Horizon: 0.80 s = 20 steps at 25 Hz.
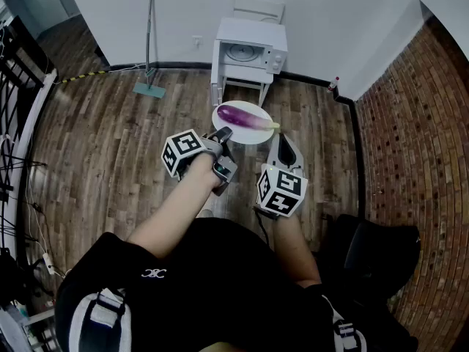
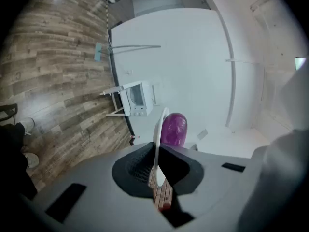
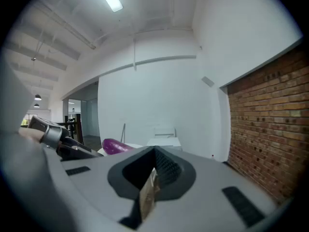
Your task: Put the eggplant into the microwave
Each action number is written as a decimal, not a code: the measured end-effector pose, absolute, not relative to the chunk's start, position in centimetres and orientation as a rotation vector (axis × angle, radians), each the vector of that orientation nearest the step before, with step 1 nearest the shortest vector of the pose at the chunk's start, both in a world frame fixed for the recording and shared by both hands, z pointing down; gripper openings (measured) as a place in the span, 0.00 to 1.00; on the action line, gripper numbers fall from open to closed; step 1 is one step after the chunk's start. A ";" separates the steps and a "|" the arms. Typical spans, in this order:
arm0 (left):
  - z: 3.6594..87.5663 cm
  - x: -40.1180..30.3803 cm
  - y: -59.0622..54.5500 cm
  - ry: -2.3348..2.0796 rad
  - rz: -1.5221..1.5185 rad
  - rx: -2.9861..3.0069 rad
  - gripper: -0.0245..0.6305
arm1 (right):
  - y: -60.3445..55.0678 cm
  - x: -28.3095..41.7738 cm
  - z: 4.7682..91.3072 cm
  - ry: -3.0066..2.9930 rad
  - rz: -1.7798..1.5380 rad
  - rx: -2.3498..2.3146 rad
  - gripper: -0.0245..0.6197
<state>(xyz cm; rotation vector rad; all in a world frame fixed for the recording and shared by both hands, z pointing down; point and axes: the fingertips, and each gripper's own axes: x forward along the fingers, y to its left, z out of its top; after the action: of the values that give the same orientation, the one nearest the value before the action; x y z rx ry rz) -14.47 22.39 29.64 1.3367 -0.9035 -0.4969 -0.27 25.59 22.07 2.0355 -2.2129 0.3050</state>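
Note:
A purple eggplant (image 1: 245,116) lies on a white plate (image 1: 245,136) that is held in the air in front of me. My left gripper (image 1: 222,135) is shut on the plate's near rim. In the left gripper view the plate (image 2: 158,146) stands edge-on between the pads, with the eggplant (image 2: 173,129) just beyond. The white microwave (image 1: 253,50) sits on a white stand by the far wall, past the plate. My right gripper (image 1: 284,149) hovers beside the plate's right side, shut and holding nothing. The right gripper view shows the eggplant (image 3: 115,146) to its left.
A mop (image 1: 149,42) leans on the far wall left of the microwave. A brick wall (image 1: 410,145) runs along the right. A small bottle (image 1: 335,84) stands at the corner. A black seat (image 1: 377,259) is at my right. Cables (image 1: 18,174) trail on the left.

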 end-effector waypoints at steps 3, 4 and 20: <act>29.8 -14.2 22.3 -0.890 -0.500 1.331 0.06 | 25.5 -0.3 22.3 -2.208 0.307 2.038 0.04; 29.8 -14.2 22.2 -0.889 -0.499 1.328 0.06 | 25.4 -0.4 22.3 -2.212 0.310 2.043 0.04; 31.6 -17.0 19.2 -0.821 -0.464 1.337 0.06 | 23.1 -4.2 23.5 -2.153 0.290 2.085 0.04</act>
<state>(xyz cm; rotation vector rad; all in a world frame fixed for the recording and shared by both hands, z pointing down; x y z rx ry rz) -16.98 19.17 31.61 1.3371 -0.8211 -0.4644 -4.18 23.12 23.49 2.0846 -2.1534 0.2901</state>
